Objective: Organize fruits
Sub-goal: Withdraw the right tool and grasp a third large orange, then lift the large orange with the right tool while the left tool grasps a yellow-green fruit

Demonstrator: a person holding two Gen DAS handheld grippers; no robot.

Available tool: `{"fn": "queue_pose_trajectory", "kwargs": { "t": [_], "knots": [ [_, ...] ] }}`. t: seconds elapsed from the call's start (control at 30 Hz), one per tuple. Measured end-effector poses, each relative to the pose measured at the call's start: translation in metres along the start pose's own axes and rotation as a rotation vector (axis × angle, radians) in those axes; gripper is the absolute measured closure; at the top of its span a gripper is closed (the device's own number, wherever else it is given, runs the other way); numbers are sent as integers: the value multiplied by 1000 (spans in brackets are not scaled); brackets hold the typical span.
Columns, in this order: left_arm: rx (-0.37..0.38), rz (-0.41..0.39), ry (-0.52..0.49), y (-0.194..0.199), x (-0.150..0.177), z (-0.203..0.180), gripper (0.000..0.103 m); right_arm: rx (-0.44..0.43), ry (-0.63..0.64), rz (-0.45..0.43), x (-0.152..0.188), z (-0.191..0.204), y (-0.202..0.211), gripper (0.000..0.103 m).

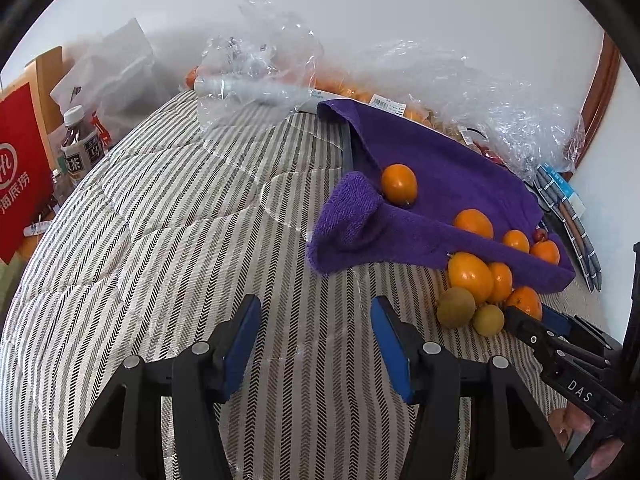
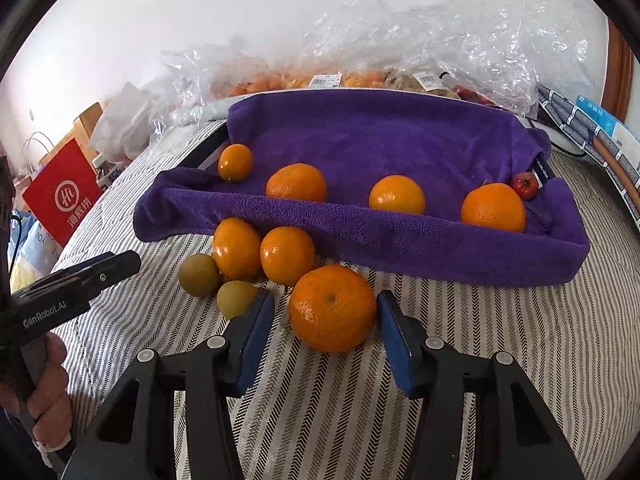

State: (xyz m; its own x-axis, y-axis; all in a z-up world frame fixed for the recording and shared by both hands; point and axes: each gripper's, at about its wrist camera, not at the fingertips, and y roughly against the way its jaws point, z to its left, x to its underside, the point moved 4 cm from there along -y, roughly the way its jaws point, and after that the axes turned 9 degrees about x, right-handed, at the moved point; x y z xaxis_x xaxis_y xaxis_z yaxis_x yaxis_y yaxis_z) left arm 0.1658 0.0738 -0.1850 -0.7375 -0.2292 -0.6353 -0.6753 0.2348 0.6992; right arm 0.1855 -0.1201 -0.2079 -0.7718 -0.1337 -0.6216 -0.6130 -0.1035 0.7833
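Note:
A big orange [image 2: 332,308] lies on the striped bedcover [image 2: 480,340] between the blue pads of my right gripper [image 2: 326,300]. The right pad is at its skin, and a gap shows at the left pad, so the gripper is open around it. To its left are two more oranges [image 2: 237,248] [image 2: 287,254] and two greenish-brown fruits [image 2: 199,274] [image 2: 235,298]. Behind them a purple towel [image 2: 360,140] lines a tray, with several oranges [image 2: 397,194] and a small red fruit [image 2: 525,185] on it. My left gripper [image 1: 315,308] hovers open over bare cover, left of the fruit cluster [image 1: 470,276].
Crinkled plastic bags of fruit [image 2: 400,60] are piled along the wall behind the towel. A red paper bag [image 2: 64,196] and a tea bottle [image 1: 78,148] stand off the bed's left edge. Packaged striped cloth [image 2: 592,132] lies at the right. A hand [image 2: 48,400] holds the left gripper's handle.

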Motion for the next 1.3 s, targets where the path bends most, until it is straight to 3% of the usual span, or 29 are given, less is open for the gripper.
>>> {"fn": "queue_pose_trajectory", "kwargs": {
  "t": [0.13, 0.53, 0.87, 1.3],
  "knots": [
    [3, 6, -7, -1, -1, -1, 45, 14, -13, 16, 0, -3, -2, 60],
    [19, 10, -15, -3, -2, -2, 38, 66, -42, -30, 3, -14, 12, 61],
    [19, 10, -15, -3, -2, -1, 38, 141, -49, -78, 17, -46, 33, 61],
    [54, 0, -6, 0, -2, -1, 39, 172, -112, -117, 25, -78, 47, 61]
  ]
}}
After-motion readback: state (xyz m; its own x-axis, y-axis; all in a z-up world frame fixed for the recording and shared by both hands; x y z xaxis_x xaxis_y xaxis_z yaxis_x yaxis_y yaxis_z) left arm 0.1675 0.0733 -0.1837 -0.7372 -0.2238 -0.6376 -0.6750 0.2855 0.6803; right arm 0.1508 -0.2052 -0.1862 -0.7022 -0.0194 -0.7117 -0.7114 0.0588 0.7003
